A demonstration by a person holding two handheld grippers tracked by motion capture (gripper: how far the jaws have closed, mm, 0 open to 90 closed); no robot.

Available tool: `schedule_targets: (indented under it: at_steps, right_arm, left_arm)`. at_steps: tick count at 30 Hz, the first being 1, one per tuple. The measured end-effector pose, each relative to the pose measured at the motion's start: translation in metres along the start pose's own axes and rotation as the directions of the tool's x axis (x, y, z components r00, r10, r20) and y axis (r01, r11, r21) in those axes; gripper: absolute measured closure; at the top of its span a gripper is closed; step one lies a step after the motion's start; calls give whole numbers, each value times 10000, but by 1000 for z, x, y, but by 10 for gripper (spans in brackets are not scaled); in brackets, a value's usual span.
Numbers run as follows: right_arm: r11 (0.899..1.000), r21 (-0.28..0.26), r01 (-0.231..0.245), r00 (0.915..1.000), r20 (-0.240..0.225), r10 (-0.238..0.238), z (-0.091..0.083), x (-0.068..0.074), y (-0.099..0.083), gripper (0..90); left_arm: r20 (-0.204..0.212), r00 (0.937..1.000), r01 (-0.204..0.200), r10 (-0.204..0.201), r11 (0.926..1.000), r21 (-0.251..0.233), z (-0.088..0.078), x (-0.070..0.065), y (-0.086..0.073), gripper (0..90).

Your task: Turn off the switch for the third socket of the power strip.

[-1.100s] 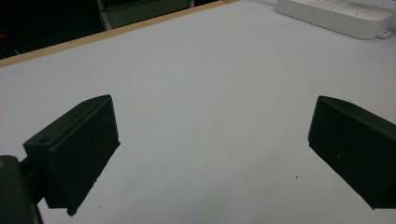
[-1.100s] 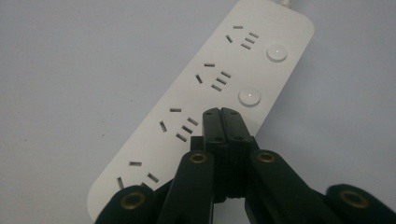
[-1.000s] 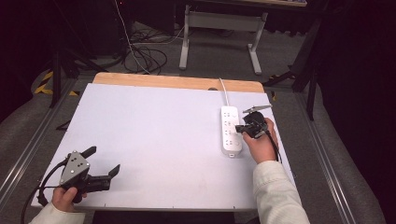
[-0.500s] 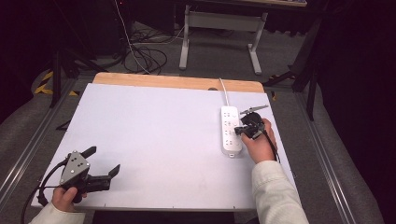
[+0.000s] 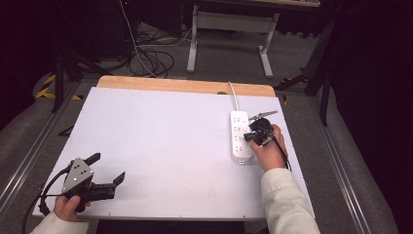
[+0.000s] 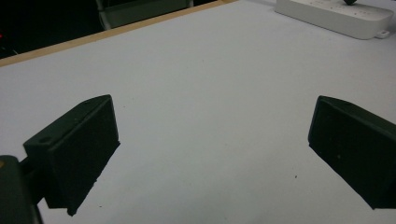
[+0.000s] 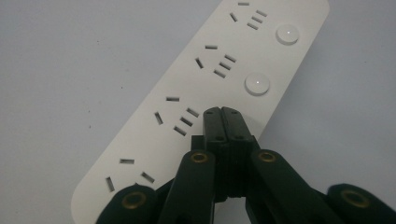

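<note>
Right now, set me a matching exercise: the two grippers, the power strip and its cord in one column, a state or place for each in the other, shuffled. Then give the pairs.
Column one
1. left gripper
2. right gripper
3. power strip
4. white cord

Column two
A. runs from the strip's far end over the table's wooden far edge
B. jaws wide apart, nothing between them, at the table's near left corner
C. lies flat on the white table top, toward its right side
D. jaws closed together, tips over the strip beside a round button

Pairs: 1-B, 2-D, 3-C, 4-A
</note>
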State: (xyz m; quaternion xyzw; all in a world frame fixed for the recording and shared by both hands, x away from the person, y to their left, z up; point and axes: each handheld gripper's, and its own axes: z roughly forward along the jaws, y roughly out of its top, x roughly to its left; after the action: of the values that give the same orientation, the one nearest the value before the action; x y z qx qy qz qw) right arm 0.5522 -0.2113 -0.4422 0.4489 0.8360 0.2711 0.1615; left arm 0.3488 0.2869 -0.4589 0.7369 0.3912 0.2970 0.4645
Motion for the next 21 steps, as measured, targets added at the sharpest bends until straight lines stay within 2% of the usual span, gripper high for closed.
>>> schedule_targets:
  at_steps: [17, 21]
  right_arm:
    - [10000, -27, 41, 9996, 295, -40, 0, 4, -1, 900]
    - [9998, -81, 184, 9985, 516, -180, 0, 8, -2, 900]
  left_arm:
    - [11, 10000, -55, 55, 10000, 42, 0, 0, 0, 23]
    - [19, 10000, -22, 22, 10000, 23, 0, -1, 0, 23]
